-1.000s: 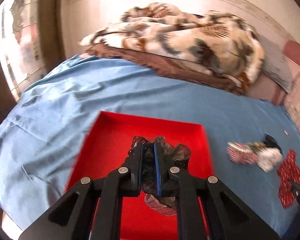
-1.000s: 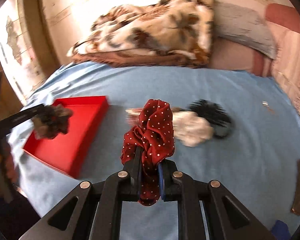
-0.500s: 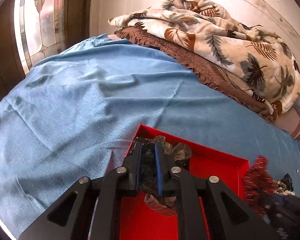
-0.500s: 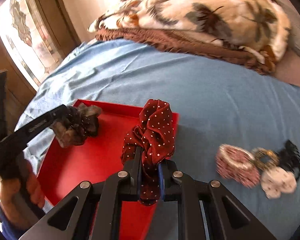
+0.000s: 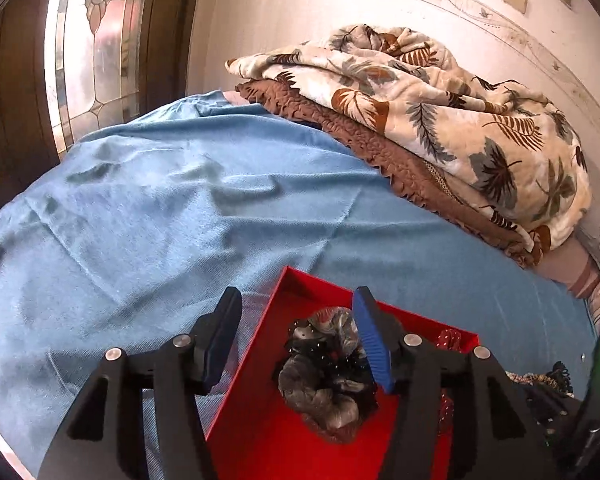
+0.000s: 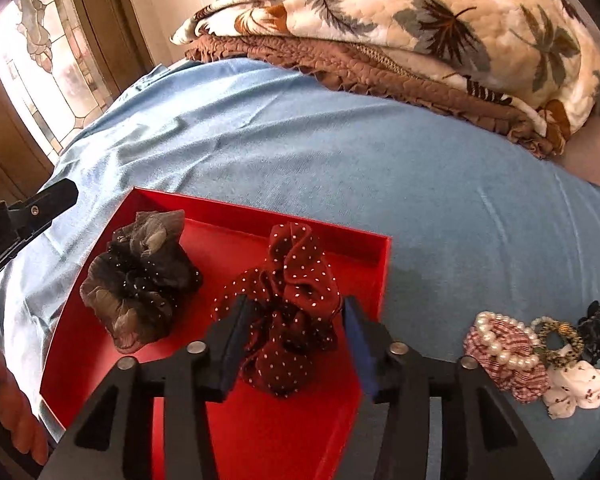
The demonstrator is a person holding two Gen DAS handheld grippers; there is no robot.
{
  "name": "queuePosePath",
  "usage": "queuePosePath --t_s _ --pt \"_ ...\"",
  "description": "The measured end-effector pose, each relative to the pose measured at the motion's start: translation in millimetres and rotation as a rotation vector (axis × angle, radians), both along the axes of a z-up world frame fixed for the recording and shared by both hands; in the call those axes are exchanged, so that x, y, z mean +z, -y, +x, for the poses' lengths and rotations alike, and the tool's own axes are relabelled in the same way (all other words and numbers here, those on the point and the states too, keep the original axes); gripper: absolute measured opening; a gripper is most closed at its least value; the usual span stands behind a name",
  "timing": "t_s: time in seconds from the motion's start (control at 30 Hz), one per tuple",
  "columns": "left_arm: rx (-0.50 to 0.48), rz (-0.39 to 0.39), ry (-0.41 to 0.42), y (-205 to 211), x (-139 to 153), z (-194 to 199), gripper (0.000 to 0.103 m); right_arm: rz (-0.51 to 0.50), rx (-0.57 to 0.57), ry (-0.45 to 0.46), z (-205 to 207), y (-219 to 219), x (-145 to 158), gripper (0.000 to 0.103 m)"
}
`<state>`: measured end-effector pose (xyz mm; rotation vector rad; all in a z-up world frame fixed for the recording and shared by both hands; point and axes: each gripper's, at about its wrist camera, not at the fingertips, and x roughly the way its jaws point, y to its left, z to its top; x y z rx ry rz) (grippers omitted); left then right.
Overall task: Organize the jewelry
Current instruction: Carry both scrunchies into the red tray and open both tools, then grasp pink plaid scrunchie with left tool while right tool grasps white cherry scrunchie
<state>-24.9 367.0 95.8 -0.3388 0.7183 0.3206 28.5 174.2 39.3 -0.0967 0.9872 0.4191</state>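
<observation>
A red tray (image 6: 384, 264) lies on the blue bedsheet. A brown-black scrunchie (image 6: 140, 280) lies in its left part, and a dark red polka-dot scrunchie (image 6: 292, 304) lies in its middle. My right gripper (image 6: 296, 340) is open, its jaws either side of the red scrunchie. In the left wrist view my left gripper (image 5: 298, 336) is open above the tray's (image 5: 260, 432) left edge, with the brown-black scrunchie (image 5: 328, 376) lying loose by its right finger. Several more hair pieces (image 6: 540, 360) lie on the sheet right of the tray.
A folded leaf-print blanket (image 6: 420, 24) on a brown quilt fills the far side of the bed. A stained-glass door (image 5: 96, 40) stands at the left. A wall runs behind the bed.
Both grippers have opened and let go of their scrunchies, which now lie in the red tray. Both came down closer over the tray.
</observation>
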Motion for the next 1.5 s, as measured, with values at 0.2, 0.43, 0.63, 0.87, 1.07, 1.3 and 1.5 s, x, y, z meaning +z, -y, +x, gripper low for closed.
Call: queuePosePath --t_s 0.2,0.43,0.63,0.87,1.07,1.3,1.5 --pt "-0.020 0.044 -0.003 12 2 -12 0.057 0.031 -0.030 0.029 -19 27 17 0.060" --pt "-0.056 0.103 -0.012 36 2 -22 0.057 0.041 -0.051 0.076 -44 55 37 0.064" --pt "-0.090 0.173 -0.013 60 3 -26 0.058 0.046 -0.078 0.102 -62 83 46 0.067" --pt "-0.130 0.225 -0.035 82 -4 -30 0.059 0.044 -0.150 0.097 -77 136 44 0.069" --pt "-0.163 0.259 -0.052 100 -13 -34 0.060 0.042 -0.284 0.087 -89 220 34 0.071" --pt "-0.252 0.253 -0.007 136 -8 -56 0.060 0.068 -0.451 0.061 -95 315 7 0.071" --pt "-0.399 0.230 -0.029 191 0 -60 0.061 0.149 -0.467 0.060 -81 351 -10 0.071"
